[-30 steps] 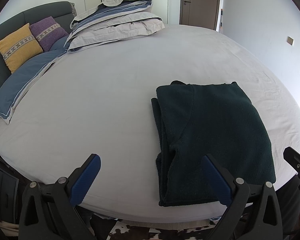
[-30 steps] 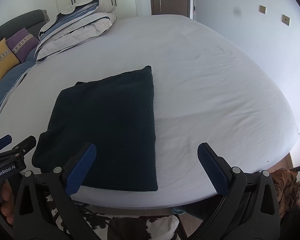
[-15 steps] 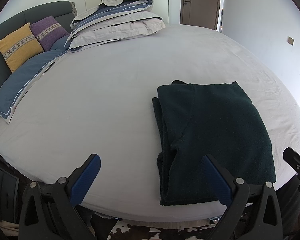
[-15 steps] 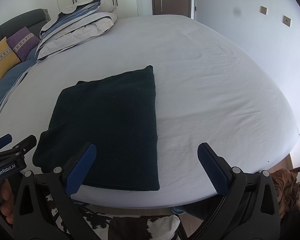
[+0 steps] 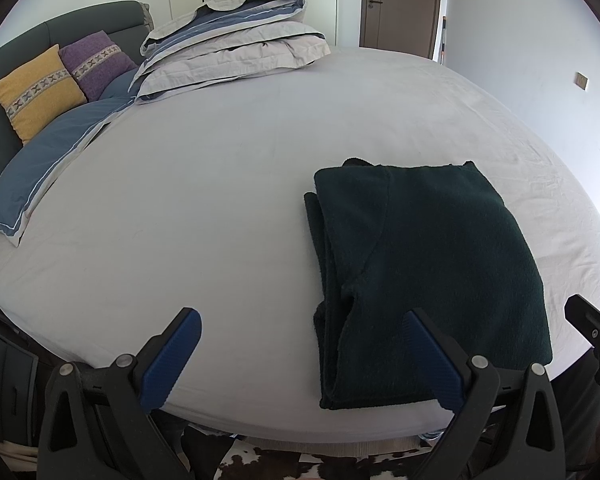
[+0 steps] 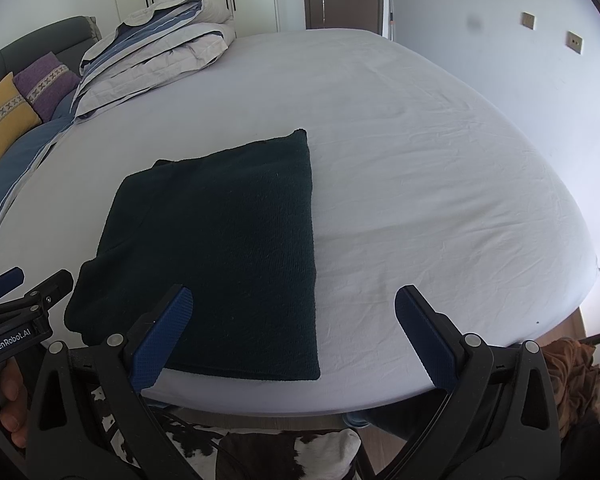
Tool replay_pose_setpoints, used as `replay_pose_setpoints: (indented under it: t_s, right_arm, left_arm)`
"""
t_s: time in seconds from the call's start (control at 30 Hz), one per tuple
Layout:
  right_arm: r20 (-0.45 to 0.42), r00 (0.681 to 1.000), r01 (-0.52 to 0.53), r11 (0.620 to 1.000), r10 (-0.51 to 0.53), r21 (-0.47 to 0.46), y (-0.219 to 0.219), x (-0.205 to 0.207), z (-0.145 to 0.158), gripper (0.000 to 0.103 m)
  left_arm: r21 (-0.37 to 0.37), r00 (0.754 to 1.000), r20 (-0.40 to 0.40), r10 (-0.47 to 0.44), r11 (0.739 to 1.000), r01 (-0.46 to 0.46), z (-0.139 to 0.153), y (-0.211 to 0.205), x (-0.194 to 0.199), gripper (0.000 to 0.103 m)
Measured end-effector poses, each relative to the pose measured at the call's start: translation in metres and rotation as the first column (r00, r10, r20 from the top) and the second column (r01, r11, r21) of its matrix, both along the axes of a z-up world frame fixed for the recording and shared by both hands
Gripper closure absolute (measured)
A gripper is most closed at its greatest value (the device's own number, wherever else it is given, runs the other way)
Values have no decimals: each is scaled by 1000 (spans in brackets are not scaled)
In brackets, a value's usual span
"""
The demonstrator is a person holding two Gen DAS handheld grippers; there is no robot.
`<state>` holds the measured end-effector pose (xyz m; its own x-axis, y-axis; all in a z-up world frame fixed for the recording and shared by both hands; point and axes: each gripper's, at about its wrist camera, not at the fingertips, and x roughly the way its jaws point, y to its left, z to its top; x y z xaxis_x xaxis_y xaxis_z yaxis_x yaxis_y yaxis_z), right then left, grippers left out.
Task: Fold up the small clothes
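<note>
Well, the dark green fleece garment [image 5: 428, 264] lies folded into a rectangle at the near edge of the white-sheeted bed [image 5: 204, 184]. A careless pull could drag it off that edge or spring its loose left layers. The left gripper [image 5: 300, 356] and right gripper [image 6: 294, 334] hover just short of it, jaws spread wide, empty.

Soft daylight is coming from the right, brightening the wall [image 6: 500, 60]; fisheye edges are bending, corners vignetting black.
</note>
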<state>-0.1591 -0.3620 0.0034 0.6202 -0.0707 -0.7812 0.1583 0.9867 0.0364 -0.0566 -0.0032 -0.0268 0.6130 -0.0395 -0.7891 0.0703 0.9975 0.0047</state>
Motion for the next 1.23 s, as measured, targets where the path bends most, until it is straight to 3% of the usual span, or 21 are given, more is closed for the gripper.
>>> replay_pose_setpoints:
  t_s: [1.23]
  right_arm:
    - [-10, 1000, -15, 1000, 16, 5, -5, 2, -7, 0]
  left_arm:
    - [4, 1000, -11, -16, 1000, 16, -5, 1, 1, 0]
